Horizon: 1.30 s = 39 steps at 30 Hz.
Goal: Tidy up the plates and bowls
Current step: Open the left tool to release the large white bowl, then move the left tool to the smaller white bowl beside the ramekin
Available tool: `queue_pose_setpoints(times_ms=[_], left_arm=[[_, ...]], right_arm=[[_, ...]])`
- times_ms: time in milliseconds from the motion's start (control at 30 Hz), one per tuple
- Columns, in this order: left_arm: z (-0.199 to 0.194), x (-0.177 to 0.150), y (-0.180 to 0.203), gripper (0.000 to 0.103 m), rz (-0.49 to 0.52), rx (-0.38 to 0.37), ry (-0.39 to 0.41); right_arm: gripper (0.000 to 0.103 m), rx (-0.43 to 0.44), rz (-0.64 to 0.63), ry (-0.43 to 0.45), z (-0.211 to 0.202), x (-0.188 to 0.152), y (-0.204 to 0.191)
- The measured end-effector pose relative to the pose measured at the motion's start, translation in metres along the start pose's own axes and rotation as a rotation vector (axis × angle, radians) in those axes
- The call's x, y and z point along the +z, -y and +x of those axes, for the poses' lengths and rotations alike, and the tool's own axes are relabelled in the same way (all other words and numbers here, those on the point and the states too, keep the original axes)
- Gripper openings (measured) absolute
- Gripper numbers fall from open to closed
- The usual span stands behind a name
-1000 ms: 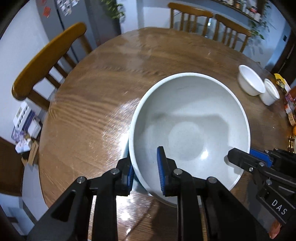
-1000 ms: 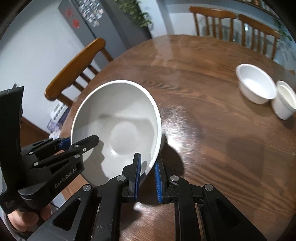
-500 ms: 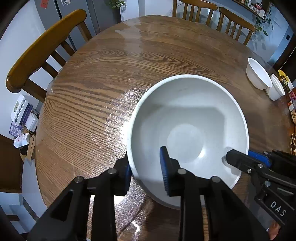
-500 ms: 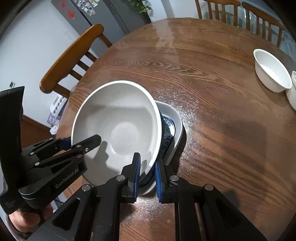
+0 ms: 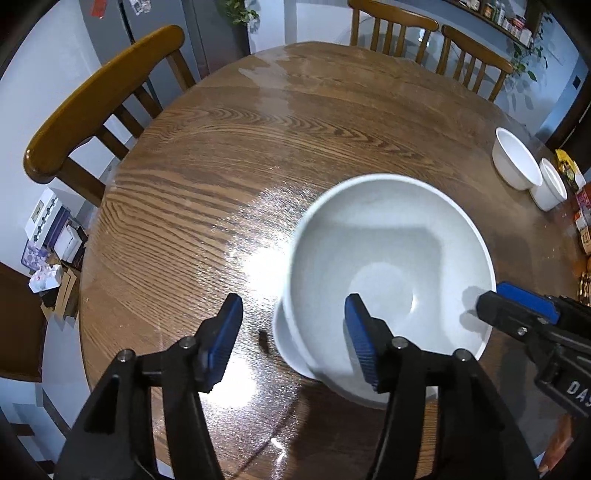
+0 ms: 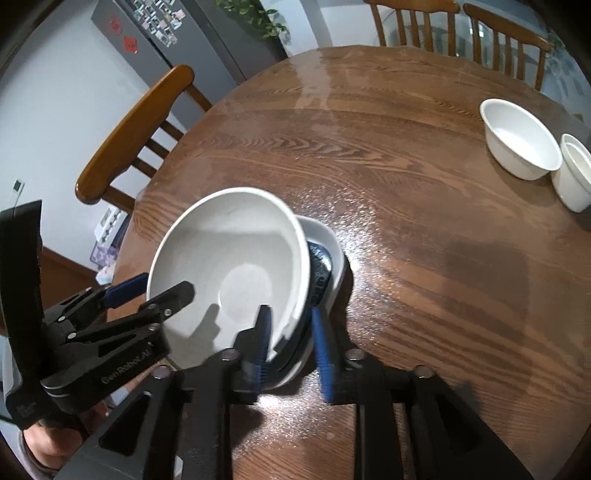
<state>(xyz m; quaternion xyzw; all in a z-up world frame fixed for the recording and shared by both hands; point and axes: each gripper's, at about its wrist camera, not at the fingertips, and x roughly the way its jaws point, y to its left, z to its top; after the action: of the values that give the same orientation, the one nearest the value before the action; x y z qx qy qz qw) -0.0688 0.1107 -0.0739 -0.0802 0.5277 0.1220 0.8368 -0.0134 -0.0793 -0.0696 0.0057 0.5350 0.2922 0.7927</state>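
A large white bowl (image 5: 391, 280) (image 6: 229, 266) rests tilted on a white plate with a blue pattern (image 6: 327, 258), whose rim (image 5: 290, 343) shows under it, on the round wooden table (image 5: 221, 177). My left gripper (image 5: 291, 336) straddles the bowl's near-left rim; its jaws are opening and neither pad touches the rim. My right gripper (image 6: 291, 347) straddles the near-right rim of bowl and plate. Its jaws are opening too, one pad inside the bowl, one outside the plate. Each gripper also shows in the other's view: right gripper (image 5: 517, 310), left gripper (image 6: 147, 295).
Two small white bowls (image 6: 517, 138) (image 6: 574, 173) stand side by side at the table's far right; they are also in the left wrist view (image 5: 515, 164) (image 5: 550, 184). A wooden chair (image 5: 99, 99) is at the left, two more chairs (image 5: 424, 33) at the far side. Packets (image 5: 581, 206) lie at the right edge.
The big bowl came down onto the blue-patterned plate. Both grippers, which had been shut on its rim, have spread their jaws and let it go.
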Motion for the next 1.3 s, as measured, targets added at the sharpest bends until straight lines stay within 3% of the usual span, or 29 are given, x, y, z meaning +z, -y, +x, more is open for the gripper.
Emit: queue_pose_setpoints(times_ms=[133,433,900,1300], left_arm=[[-0.011,0.001,-0.006,0.068,-0.022,0.012,0.032],[-0.034,0.001,0.013,0.078,0.023,0.014,0.082],[-0.053,0.002,0.089,0.079,0.192,-0.067,0.130],[-0.055,0.011,0.162,0.079,0.299,-0.160,0.121]], right_arm=[[0.038,-0.002,0.015,0.047,-0.015,0.000,0.008],[0.038,-0.005,0.109,0.112,-0.041,-0.005,0.039],[0.039,-0.078,0.207,0.204,-0.086,-0.029,0.089],[0.039,-0.174,0.305,0.271,-0.132,-0.051,0.145]])
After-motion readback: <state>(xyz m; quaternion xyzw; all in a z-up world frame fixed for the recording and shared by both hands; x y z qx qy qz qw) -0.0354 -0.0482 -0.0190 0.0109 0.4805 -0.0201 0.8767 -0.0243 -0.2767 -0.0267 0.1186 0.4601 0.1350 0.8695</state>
